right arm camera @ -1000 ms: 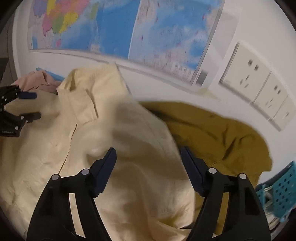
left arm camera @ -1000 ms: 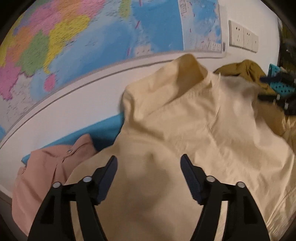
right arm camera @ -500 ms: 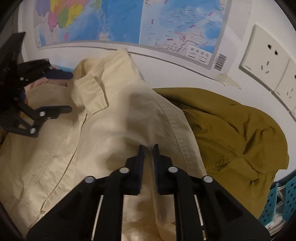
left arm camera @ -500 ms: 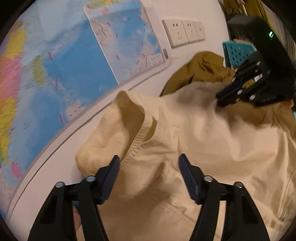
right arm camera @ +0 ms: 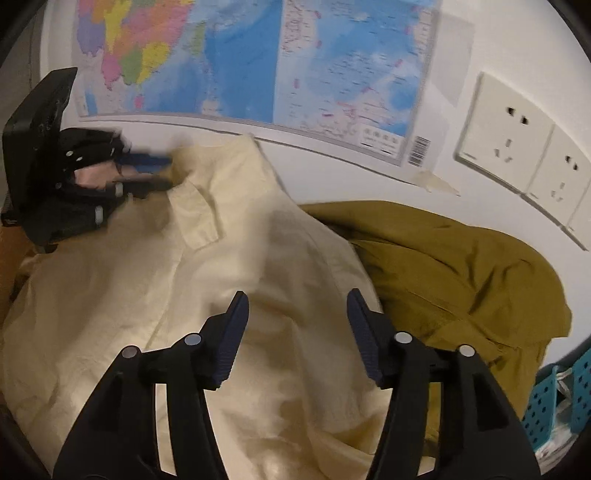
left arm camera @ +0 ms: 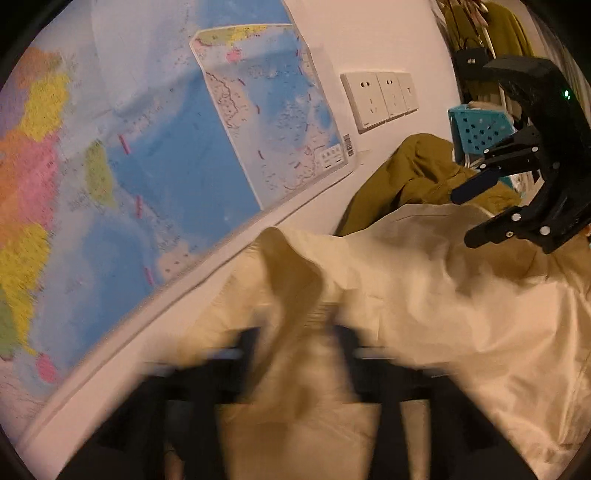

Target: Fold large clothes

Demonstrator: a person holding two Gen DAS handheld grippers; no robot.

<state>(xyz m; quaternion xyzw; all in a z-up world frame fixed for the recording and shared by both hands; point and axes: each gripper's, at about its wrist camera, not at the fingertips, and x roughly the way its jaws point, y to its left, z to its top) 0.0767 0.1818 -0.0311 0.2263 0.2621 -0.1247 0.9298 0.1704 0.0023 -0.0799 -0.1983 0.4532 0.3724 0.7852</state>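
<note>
The wall map is our landmark, pinned to the white wall behind the pile. Below it the cream shirt lies heaped and rumpled, not yet spread flat. Its collar stands up just under the map's lower edge, which suggests we are working the neck end up to straighten the garment before any fold. Down and to the right of the map an olive-brown garment is bunched against the wall, partly under the cream shirt's edge, probably waiting its turn.

Our right gripper hovers over the shirt's shoulder area, well below the map. Its jaws are opening, about halfway apart. Cloth lies under and between them, but the pads are not pressing on it. Our left gripper, at the map's lower left, reaches in at the collar. Its jaws are opening too. Fabric bunches between them in its own view, but motion blur hides whether the pads pinch it.

Right of the map sit three wall sockets, and below those a turquoise perforated basket. Beyond the basket, more clothes hang. The surface under the shirts is hidden by cloth, so we cannot name it.
</note>
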